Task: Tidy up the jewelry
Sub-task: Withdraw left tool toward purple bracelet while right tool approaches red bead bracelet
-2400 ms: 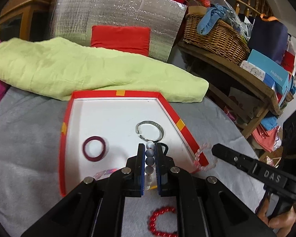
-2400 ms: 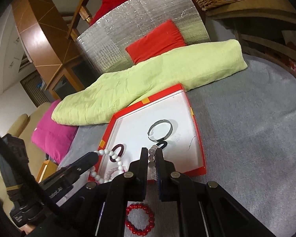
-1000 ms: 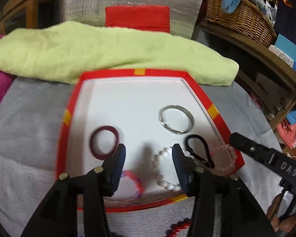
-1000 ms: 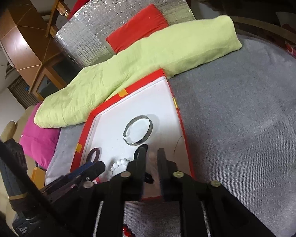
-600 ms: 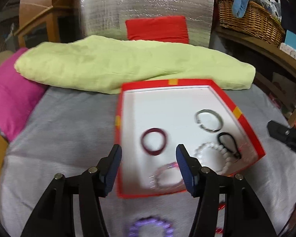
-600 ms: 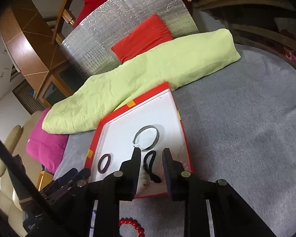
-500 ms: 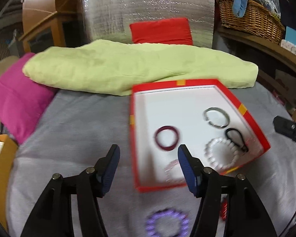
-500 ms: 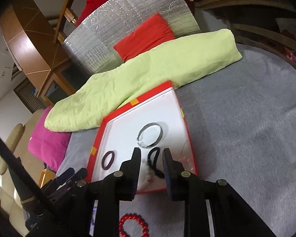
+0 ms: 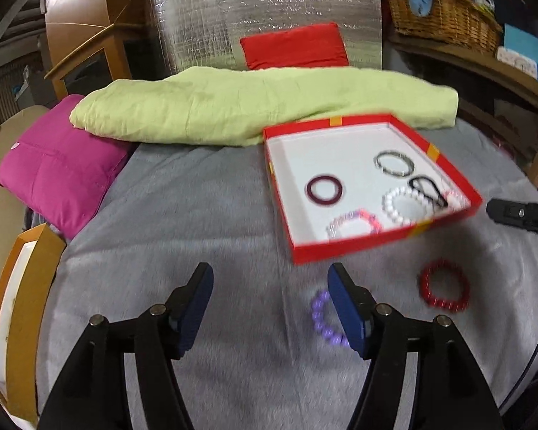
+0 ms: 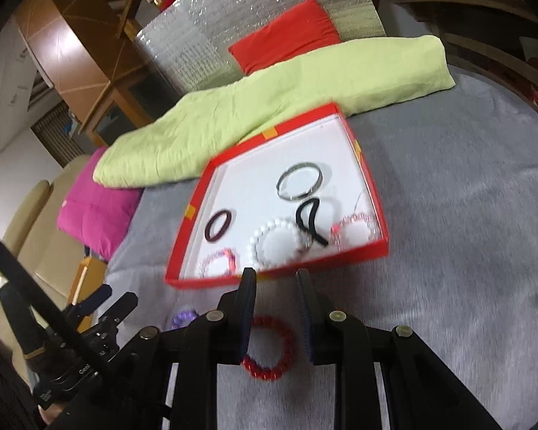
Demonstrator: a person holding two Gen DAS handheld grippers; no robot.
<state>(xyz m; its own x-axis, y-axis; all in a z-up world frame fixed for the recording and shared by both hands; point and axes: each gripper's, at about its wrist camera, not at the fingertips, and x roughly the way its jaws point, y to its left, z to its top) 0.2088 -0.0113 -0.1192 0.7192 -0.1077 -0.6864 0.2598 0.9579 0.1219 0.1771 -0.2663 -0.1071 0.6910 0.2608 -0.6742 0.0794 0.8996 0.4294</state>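
both tongs gape empty: the red beaded bracelet [image 10: 268, 347] lies flat just below the right tongs [image 10: 276, 313]; the purple beaded bracelet [image 9: 324, 322] sits beside the left tongs [image 9: 270, 308], right of centre.

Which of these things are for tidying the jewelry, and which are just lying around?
For the job:
red box
white bracelet and the other pieces inside the box
purple bracelet, on the grey cloth
red bracelet, on the grey cloth
left gripper
right gripper

Just lying about:
green blanket
pink cushion
red cushion
basket
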